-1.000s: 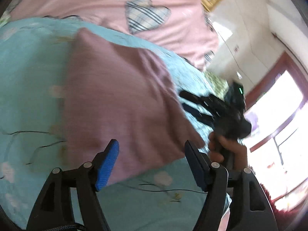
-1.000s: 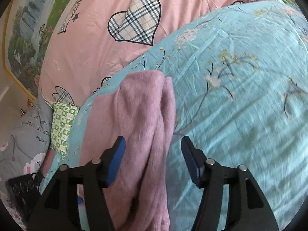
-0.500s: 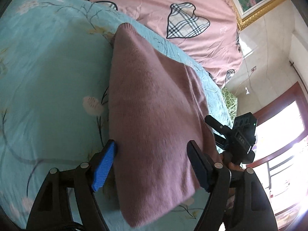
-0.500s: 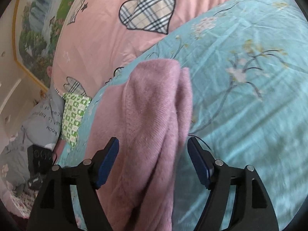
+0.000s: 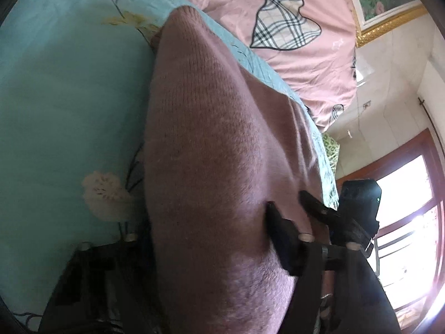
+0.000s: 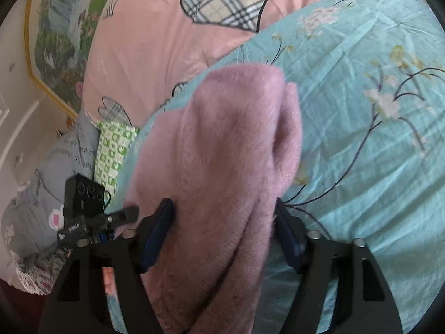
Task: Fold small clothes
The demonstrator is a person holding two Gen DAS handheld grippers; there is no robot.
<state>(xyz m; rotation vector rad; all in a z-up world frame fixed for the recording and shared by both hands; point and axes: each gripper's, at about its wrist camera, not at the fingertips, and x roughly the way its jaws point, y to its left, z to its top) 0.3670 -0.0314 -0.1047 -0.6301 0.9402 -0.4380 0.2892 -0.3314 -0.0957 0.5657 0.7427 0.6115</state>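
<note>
A folded mauve knit garment lies on the light-blue flowered bedsheet. In the left wrist view it fills the space between my left gripper's fingers, which stand wide apart around its near end; the left finger is mostly hidden by the cloth. In the right wrist view the same garment runs between my right gripper's blue pads, which are apart on either side of its folded edge. The right gripper also shows in the left wrist view, at the garment's right side.
A pink quilt with plaid hearts lies at the head of the bed. A green-patterned pillow and grey bedding sit at the bed's side. A framed picture and a bright window are behind.
Both grippers have moved forward and down over the garment, so its near end now lies between each pair of fingers. The jaws stay apart.
</note>
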